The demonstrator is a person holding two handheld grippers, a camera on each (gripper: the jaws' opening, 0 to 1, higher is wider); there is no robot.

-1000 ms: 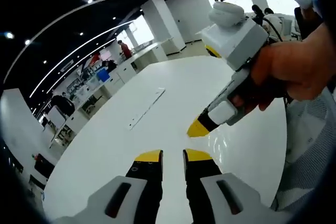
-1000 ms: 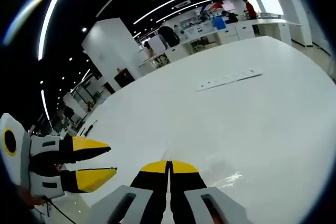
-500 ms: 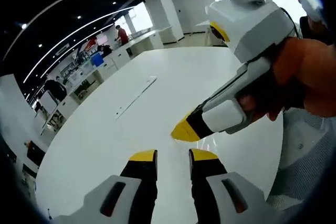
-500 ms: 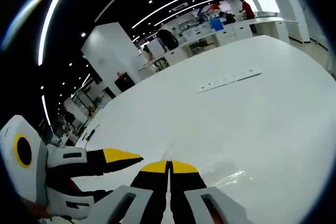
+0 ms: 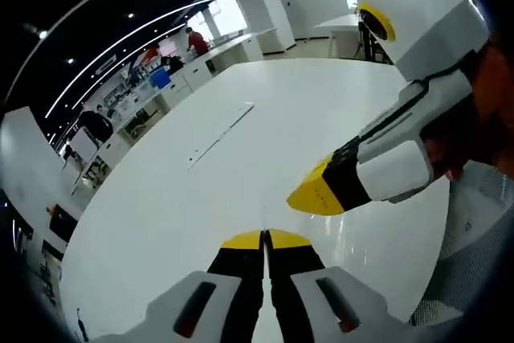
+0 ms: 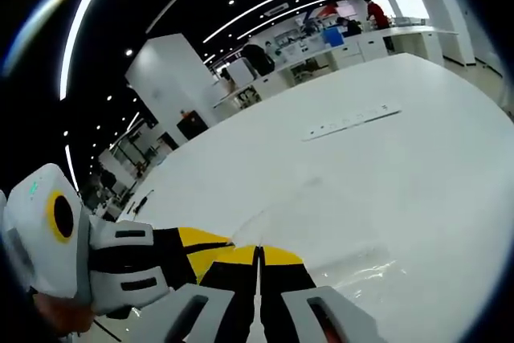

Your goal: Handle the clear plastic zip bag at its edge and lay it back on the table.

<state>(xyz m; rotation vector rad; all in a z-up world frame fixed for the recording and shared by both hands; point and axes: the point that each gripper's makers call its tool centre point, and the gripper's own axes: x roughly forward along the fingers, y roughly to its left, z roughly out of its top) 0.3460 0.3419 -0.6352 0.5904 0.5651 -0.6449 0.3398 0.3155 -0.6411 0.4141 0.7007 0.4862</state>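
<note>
Left gripper point(image 5: 265, 238), yellow tips on black fingers, has its jaws pressed flat together, no gap at all. In the right gripper view it comes in from the left point(image 6: 217, 240) and sits right up against the right gripper's tips. Right gripper point(image 6: 259, 253) is the same deal, jaws closed tight with just a thin seam between them; in the left gripper view it's the big white-bodied one point(image 5: 309, 196) coming in from the right, held in a person's hand point(image 5: 490, 110).

The clear plastic zip bag point(image 6: 353, 267) is super hard to see, basically just a glossy crinkled sheen lying on the big round white table point(image 6: 385, 174), right beside the right gripper's tips. Can't honestly tell if either set of jaws has its edge pinched.

Further out from the grippers there's a long white strip point(image 6: 352, 121) lying flat on the table.
</note>
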